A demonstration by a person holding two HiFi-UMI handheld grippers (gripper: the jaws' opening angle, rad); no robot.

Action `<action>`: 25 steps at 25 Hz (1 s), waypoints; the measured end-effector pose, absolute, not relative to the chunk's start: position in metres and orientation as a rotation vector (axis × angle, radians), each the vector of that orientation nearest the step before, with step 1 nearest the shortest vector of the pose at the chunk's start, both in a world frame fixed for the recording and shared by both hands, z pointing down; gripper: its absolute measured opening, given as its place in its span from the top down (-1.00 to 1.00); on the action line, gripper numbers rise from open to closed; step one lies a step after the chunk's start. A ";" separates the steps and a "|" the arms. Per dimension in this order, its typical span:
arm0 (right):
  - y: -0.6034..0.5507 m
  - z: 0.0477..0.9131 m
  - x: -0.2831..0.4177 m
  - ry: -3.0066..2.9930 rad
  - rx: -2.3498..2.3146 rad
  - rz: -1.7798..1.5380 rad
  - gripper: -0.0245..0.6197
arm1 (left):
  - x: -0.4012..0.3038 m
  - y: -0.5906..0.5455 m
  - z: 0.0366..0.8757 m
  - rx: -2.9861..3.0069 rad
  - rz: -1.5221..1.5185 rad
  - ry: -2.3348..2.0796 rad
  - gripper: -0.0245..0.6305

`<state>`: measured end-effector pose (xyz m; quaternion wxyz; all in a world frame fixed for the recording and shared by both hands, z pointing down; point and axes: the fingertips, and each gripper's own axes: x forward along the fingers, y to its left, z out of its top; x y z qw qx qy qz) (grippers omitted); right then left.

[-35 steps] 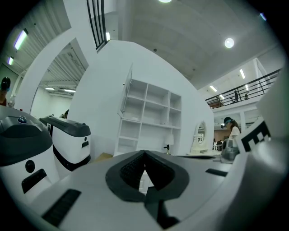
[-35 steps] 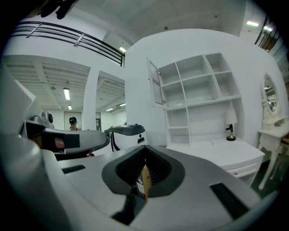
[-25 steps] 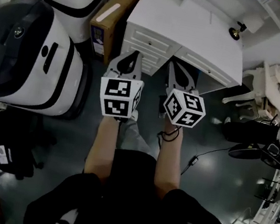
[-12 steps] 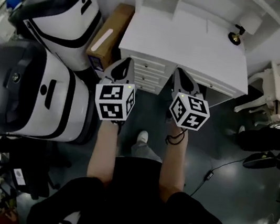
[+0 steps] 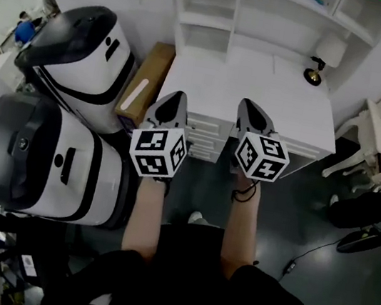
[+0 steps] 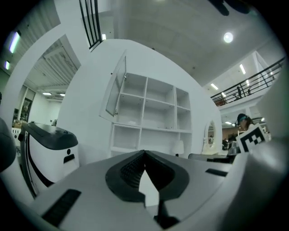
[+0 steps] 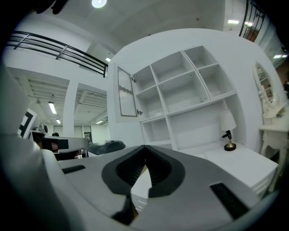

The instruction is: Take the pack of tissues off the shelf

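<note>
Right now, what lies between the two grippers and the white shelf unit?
Only the white desk top, bare along that stretch, as the head view shows; a small lamp stands at its right end.

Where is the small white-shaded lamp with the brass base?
In the head view, the white-shaded lamp stands at the back right corner of the white desk, at the foot of the white shelf unit.

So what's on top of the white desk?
A small lamp and a white shelf unit stand on the desk. The cubbies in view look empty; its open door hides whatever is behind it.
</note>
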<state>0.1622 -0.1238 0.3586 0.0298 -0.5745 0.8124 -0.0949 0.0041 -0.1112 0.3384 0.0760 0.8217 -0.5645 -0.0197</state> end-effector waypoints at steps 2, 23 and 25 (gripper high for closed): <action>-0.133 0.358 0.154 2.540 -1.736 -0.278 0.86 | -0.004 -0.119 0.337 2.443 -0.067 -1.738 0.89; -0.168 0.357 0.142 2.600 -1.654 -0.258 0.86 | -0.005 -0.146 0.335 2.435 -0.065 -1.777 0.89; -0.171 0.358 0.145 2.589 -1.661 -0.264 0.86 | -0.004 -0.148 0.336 2.441 -0.059 -1.773 0.89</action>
